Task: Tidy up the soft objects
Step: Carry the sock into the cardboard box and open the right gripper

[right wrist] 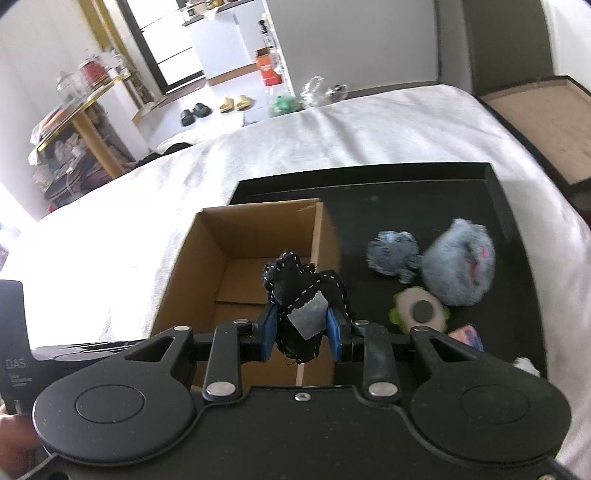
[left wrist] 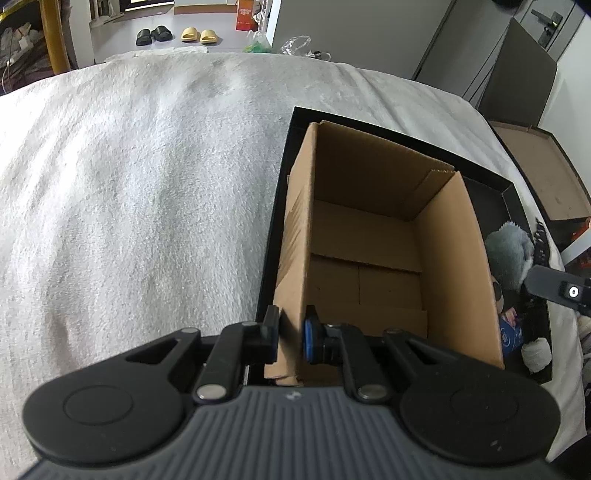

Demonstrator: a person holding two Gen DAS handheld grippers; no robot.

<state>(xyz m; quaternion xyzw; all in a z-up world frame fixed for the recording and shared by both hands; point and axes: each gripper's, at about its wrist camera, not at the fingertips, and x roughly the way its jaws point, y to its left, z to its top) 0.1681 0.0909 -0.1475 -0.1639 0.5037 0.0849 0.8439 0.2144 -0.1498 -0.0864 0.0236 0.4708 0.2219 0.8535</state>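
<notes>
An open, empty cardboard box (left wrist: 369, 240) stands in a black tray (left wrist: 280, 206) on the bed. My left gripper (left wrist: 291, 334) is shut on the box's near left wall, one pad on each side of it. In the right wrist view my right gripper (right wrist: 301, 330) is shut on a black soft toy (right wrist: 295, 284) with white stitching and a grey tag, held above the right wall of the box (right wrist: 221, 258). Several soft toys lie on the tray (right wrist: 406, 192) right of the box: a blue-grey one (right wrist: 391, 254), a fluffy pale blue one (right wrist: 458, 266) and a green-edged one (right wrist: 419, 310).
A white fleecy blanket (left wrist: 147, 184) covers the bed left of and behind the tray. A second open dark box (right wrist: 535, 122) with a brown inside sits past the bed's right edge. Slippers (left wrist: 173, 35) and bags lie on the floor beyond the bed.
</notes>
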